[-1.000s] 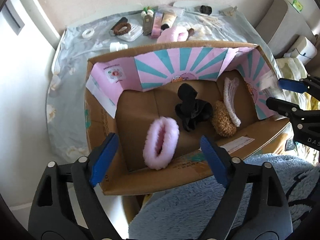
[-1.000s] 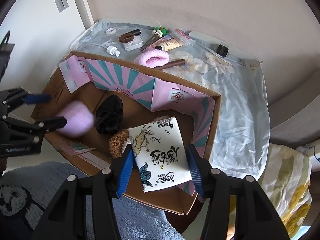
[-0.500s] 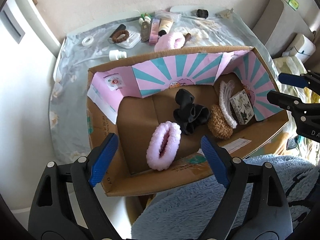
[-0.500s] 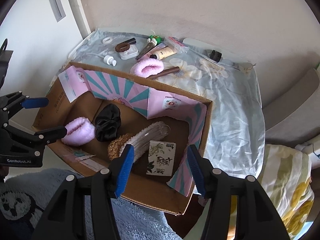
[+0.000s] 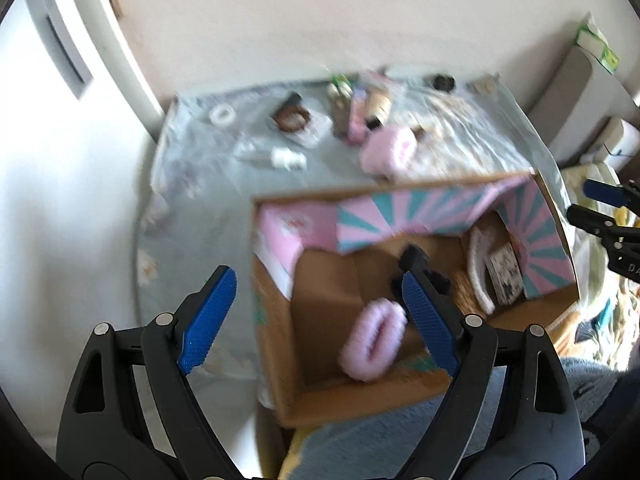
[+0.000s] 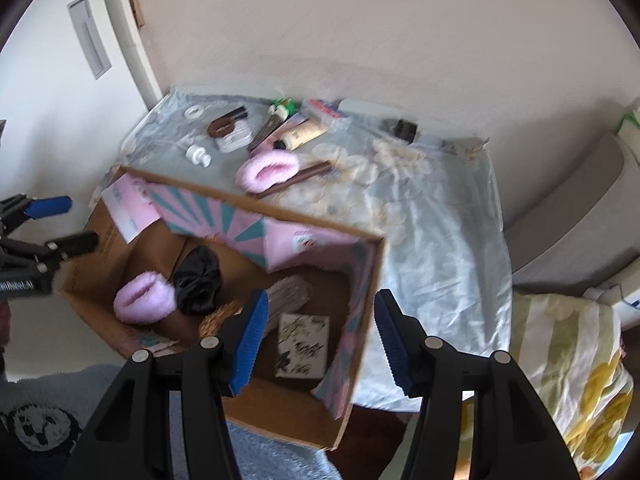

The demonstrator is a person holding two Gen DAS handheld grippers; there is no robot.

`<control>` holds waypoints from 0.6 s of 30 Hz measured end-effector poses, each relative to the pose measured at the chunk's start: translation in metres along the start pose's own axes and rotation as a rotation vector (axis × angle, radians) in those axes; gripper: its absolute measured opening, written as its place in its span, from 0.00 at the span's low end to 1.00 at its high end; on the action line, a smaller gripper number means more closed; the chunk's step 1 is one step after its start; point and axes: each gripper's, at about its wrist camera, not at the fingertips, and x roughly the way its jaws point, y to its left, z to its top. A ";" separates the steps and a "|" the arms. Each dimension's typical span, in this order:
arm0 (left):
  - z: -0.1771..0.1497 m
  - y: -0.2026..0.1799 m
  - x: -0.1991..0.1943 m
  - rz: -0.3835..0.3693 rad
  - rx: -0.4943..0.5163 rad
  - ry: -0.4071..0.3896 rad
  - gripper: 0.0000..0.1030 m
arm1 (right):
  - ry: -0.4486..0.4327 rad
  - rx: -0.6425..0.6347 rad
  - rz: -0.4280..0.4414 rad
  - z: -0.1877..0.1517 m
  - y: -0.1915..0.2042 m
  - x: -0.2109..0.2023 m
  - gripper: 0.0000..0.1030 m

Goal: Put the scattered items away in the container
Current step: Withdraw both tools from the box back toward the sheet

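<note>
Right gripper point(image 6: 318, 338), jaws apart and empty, above a cardboard box point(image 6: 362, 280) holding a pink scrunchie point(image 6: 144, 298), black scrunchie point(image 6: 198, 276) and printed packet point(image 6: 302, 346); second pink scrunchie point(image 6: 268, 170) on the cloth-covered table point(image 6: 444, 216) beyond.

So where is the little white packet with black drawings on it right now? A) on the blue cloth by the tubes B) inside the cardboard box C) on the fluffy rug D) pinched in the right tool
B: the packet lies flat on the floor of the cardboard box, near the pink-and-teal wall, and the right tool above it is open and empty.
</note>
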 end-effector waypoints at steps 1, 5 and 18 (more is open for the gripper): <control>0.009 0.006 -0.003 0.015 -0.002 -0.019 0.82 | -0.008 -0.005 -0.007 0.005 -0.003 -0.002 0.50; 0.044 0.024 -0.010 0.065 -0.009 -0.076 0.87 | -0.042 -0.032 -0.022 0.030 -0.011 -0.008 0.50; 0.138 0.049 0.070 0.037 0.009 0.001 0.99 | 0.157 -0.102 0.229 0.095 0.017 0.046 0.50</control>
